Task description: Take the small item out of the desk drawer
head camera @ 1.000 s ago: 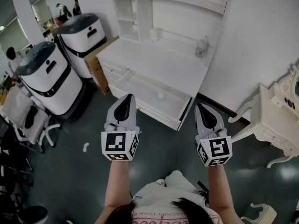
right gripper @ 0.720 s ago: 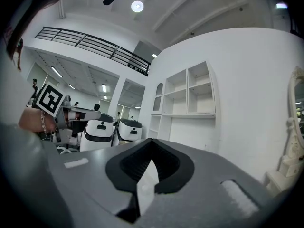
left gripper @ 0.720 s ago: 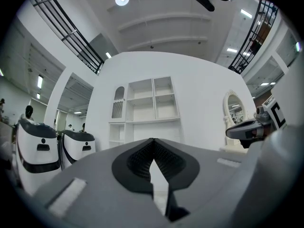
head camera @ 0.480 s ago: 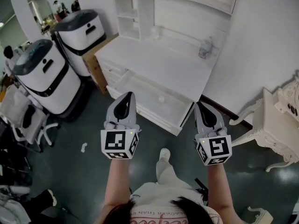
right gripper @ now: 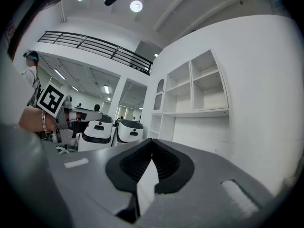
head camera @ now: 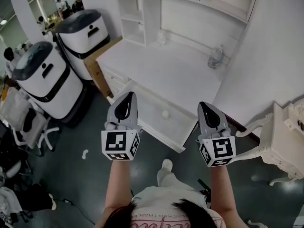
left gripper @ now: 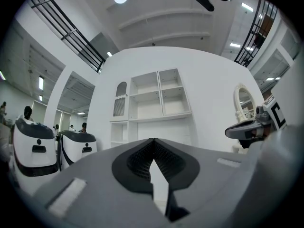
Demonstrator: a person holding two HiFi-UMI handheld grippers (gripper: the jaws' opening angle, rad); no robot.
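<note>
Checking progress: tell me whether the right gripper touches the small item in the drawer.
Apart. Head view: drawer floor shows between the right gripper and the small item.

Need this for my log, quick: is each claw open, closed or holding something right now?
Left claw: closed, holding nothing.
Right claw: closed, holding nothing.

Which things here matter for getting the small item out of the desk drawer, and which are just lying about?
For the job: open drawer, small white item inside it, left gripper, right gripper, both shut and empty.
Just lying about: glass jar on the desk, two white machines, ornate white table.
</note>
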